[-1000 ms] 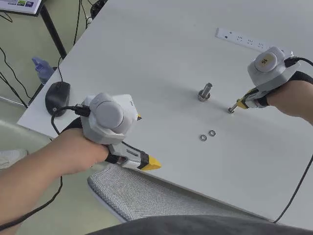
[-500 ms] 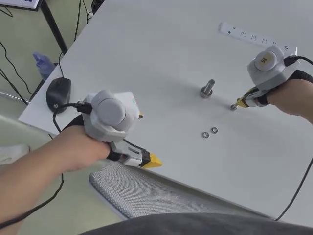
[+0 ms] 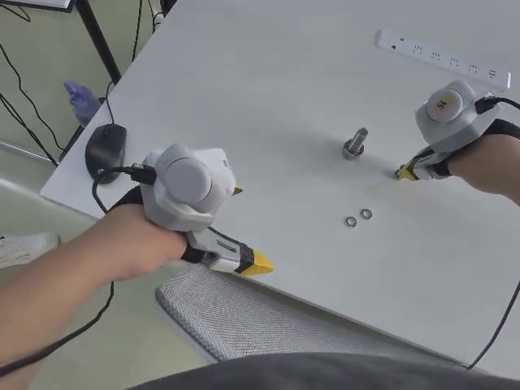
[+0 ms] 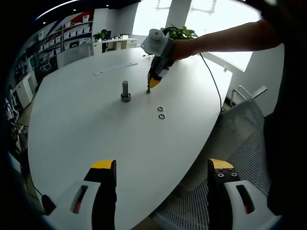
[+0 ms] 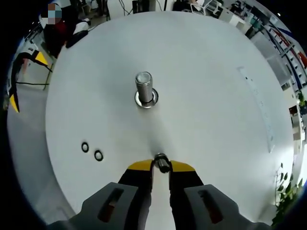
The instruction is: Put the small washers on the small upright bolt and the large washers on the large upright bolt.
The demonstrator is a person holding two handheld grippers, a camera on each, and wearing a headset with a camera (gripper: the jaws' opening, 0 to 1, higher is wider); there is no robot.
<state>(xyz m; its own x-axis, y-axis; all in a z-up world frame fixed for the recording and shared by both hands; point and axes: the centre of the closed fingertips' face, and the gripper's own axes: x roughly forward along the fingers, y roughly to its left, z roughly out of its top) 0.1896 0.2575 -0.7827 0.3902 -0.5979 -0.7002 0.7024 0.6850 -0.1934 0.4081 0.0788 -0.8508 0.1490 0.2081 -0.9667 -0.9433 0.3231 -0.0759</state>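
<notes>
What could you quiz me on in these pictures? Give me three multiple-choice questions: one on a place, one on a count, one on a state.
1. Where do the small loose metal washers lie?
A. Flat on the white table, nearer the person than the large upright steel bolt
B. Threaded on that bolt
C. On a power strip

2. How many loose washers are there?
A. One
B. Two
C. Five

3. How do the jaws of the left gripper stand?
A. Wide apart, holding nothing
B. Shut on a washer
C. Shut on a computer mouse

Answers:
1 A: the head view shows them on bare table, clear of the bolt.
2 B: two rings lie side by side.
3 A: the left gripper view shows a broad gap between its yellow tips.
</notes>
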